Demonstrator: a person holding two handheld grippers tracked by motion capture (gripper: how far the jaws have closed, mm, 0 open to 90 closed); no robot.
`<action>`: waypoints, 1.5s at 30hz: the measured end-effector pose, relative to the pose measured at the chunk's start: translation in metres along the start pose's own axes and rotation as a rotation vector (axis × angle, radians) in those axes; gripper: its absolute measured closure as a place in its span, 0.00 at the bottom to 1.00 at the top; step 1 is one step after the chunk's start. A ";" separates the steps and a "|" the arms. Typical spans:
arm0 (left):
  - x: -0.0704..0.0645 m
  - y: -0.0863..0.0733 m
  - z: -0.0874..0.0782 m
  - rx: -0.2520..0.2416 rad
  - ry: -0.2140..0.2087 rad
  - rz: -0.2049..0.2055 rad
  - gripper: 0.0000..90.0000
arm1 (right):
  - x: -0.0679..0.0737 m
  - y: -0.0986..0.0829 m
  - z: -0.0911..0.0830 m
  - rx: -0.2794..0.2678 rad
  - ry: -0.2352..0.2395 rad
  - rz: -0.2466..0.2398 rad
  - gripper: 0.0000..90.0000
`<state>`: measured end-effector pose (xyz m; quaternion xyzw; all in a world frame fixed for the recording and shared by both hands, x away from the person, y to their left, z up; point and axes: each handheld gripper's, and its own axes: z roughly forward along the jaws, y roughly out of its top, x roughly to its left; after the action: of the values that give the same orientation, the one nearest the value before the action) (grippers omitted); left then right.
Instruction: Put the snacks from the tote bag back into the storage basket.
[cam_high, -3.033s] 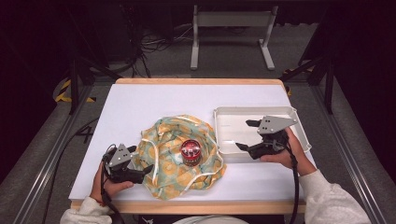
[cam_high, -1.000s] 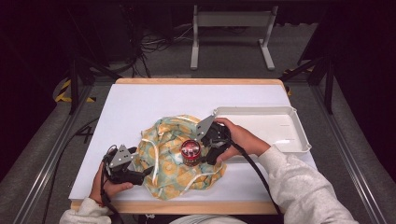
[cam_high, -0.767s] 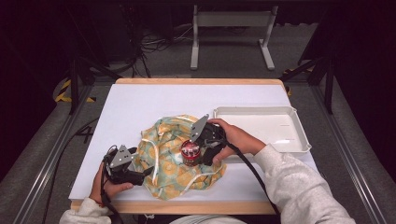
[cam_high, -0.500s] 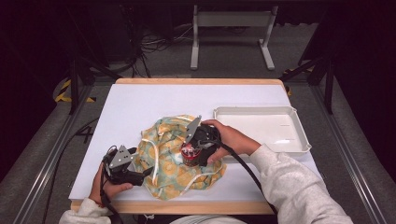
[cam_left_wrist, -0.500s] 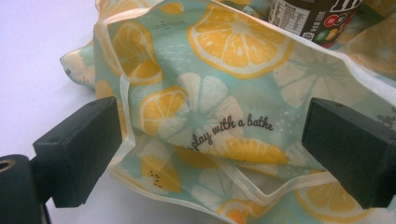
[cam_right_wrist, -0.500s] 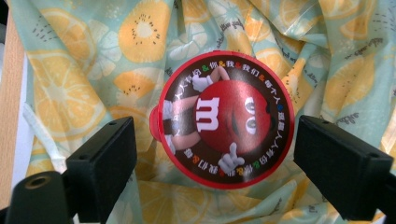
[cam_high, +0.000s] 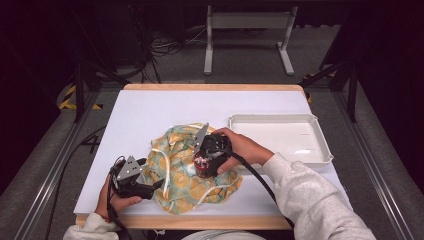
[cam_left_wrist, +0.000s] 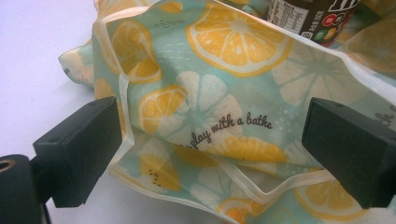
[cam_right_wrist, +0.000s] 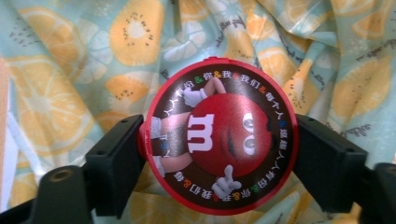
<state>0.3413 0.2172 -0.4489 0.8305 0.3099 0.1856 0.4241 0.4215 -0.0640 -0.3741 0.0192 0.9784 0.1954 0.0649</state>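
Observation:
A crumpled cloth bag (cam_high: 175, 165) with a lemon-slice print lies on the white table (cam_high: 150, 115). On it stands a dark candy canister (cam_high: 202, 169) with a red cartoon lid (cam_right_wrist: 219, 135). My right gripper (cam_high: 205, 161) comes down over it from the right. Its two jaws press the canister's sides just under the lid, as the right gripper view (cam_right_wrist: 219, 161) shows. My left gripper (cam_high: 156, 186) rests at the bag's left edge. It stands open, with the bag's hemmed edge (cam_left_wrist: 224, 172) lying between its wide-apart jaws. The canister's label (cam_left_wrist: 313, 18) shows at the top of that view.
An empty white tray (cam_high: 320, 150) sits on the table to the right of the bag. The person's right sleeve (cam_high: 310, 200) crosses the table's front right corner. Bare white tabletop lies behind and left of the bag.
My right gripper has moved left from the tray to the bag and come down round the canister. My left gripper has stayed at the bag's left edge.

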 end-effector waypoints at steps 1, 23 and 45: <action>0.000 0.000 0.000 -0.001 -0.002 0.003 0.06 | 0.000 0.000 0.000 -0.001 0.004 0.004 0.26; -0.001 0.000 0.001 0.008 -0.003 0.006 0.06 | 0.002 0.000 -0.008 -0.019 -0.014 -0.010 0.26; 0.000 0.000 0.001 0.014 0.002 0.003 0.06 | 0.007 0.003 -0.037 -0.065 -0.041 -0.027 0.26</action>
<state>0.3414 0.2168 -0.4496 0.8338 0.3103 0.1847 0.4175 0.4099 -0.0748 -0.3402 0.0077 0.9701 0.2259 0.0880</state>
